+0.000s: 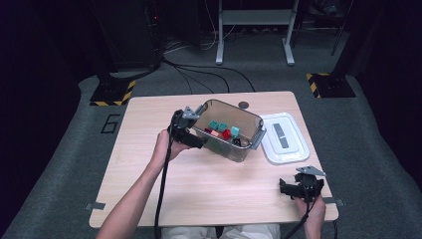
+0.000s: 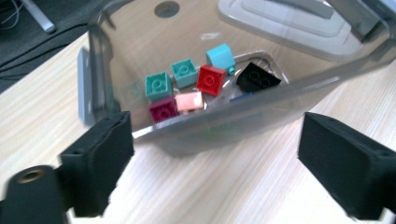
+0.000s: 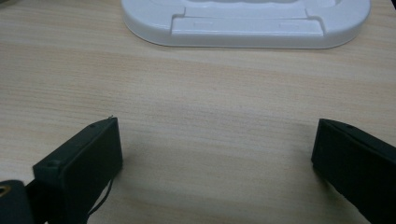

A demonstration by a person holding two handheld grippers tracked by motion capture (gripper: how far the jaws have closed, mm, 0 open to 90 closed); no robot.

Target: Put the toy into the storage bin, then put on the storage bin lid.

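A clear plastic bin (image 1: 234,149) stands on the wooden table (image 1: 199,184), holding several small bricks: teal (image 2: 158,85), red (image 2: 211,79), pink (image 2: 189,101), black (image 2: 258,78) and light blue (image 2: 220,57). My left gripper (image 1: 198,141) is at the bin's left near side. In the left gripper view this gripper (image 2: 217,130) is open, its pads apart from the bin's near wall (image 2: 224,123), with nothing between them. My right gripper (image 1: 298,183) rests at the table's front right corner. It is open (image 3: 217,135) over bare wood.
The bin's white lid (image 1: 284,137) lies flat to the right of the bin, just ahead of my right gripper (image 3: 243,23). A round hole (image 1: 243,105) is in the tabletop behind the bin. Cables and stand legs are on the floor beyond.
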